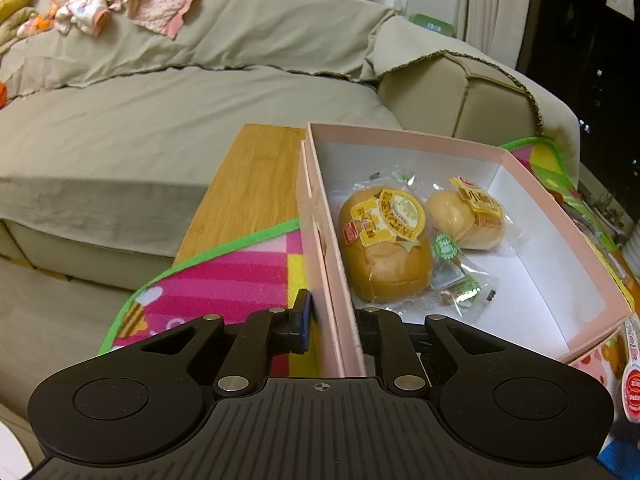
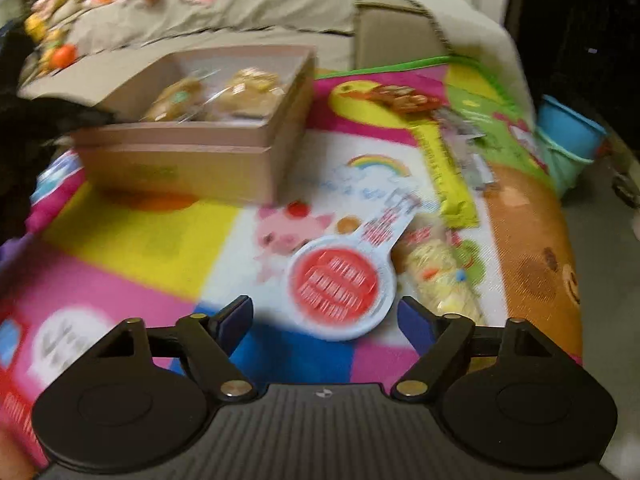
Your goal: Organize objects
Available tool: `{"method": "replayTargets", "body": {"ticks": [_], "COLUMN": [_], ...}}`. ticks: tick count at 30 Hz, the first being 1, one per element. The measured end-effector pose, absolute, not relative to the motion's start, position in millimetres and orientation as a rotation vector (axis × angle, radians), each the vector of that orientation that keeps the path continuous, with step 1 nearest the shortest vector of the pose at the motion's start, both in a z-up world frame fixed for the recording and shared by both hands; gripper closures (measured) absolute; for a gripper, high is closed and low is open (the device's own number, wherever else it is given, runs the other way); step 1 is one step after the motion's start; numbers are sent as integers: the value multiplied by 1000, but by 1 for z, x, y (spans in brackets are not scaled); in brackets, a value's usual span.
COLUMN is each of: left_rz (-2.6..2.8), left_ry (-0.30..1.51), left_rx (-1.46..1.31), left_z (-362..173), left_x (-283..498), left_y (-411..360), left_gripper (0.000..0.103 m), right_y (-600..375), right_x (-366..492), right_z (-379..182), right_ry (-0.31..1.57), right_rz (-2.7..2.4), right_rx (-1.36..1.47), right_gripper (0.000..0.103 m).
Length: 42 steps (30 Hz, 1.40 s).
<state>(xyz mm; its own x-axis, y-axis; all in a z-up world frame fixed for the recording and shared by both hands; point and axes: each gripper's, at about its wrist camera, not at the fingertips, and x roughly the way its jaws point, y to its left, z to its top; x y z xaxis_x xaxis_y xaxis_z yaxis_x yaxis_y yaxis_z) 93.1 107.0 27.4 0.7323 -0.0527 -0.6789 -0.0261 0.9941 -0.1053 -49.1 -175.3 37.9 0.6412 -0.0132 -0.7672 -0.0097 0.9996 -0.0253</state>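
Note:
A pink cardboard box (image 1: 560,216) stands on a colourful play mat (image 1: 224,280). It holds two wrapped buns (image 1: 384,248) and small sachets (image 1: 460,284). My left gripper (image 1: 334,320) is shut on the box's near left wall, one finger outside and one inside. In the blurred right wrist view the box (image 2: 192,160) sits at the upper left. My right gripper (image 2: 324,320) is open and empty, just above a white and red round packet (image 2: 340,280). A pale wrapped snack (image 2: 444,276), a yellow-green bar (image 2: 448,176) and a brown snack pack (image 2: 404,98) lie to its right.
A beige sofa (image 1: 200,92) with baby clothes (image 1: 132,0) runs behind the mat. A wooden surface (image 1: 252,176) shows beside the box. A blue bin (image 2: 568,136) stands past the mat's right edge. Part of a white and red packet (image 1: 632,384) lies by the box's near right corner.

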Motion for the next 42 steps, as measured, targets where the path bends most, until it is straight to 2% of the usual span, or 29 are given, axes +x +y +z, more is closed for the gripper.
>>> {"method": "replayTargets", "body": {"ticks": [3,5,6,14,22,26,32,37,42], "left_rz": [-3,-6,-9,-13,-10,-12,-16,-15,-20], "left_ry": [725,714,715,719,722,724,726,723,723], "left_rx": [-101,-94,-88,-92,-112,-120,-118,-125,-131], "left_z": [34,38,38,35,35,35,35,35,35], "left_x": [92,92,92,92,91,89,88,88,88], "left_y": [107,108,107,107,109,109,109,109,111], "left_gripper": [89,89,89,89,89,89,88,88,88], "right_y": [-179,-180,-179,-185,-161,-144,-128,-138,-165], "right_x": [-37,-34,-34,-47,-36,-16,9,1,-11], "right_z": [38,38,38,57,147,172,166,155,141], "right_ry": [845,847,852,830,559,462,469,493,541], "right_rz": [-18,-14,-10,21,134,199,256,208,112], "right_rx": [11,-6,-25,-12,-64,-57,-22,-49,-31], "right_gripper": [23,39,41,42,42,42,37,29,26]}}
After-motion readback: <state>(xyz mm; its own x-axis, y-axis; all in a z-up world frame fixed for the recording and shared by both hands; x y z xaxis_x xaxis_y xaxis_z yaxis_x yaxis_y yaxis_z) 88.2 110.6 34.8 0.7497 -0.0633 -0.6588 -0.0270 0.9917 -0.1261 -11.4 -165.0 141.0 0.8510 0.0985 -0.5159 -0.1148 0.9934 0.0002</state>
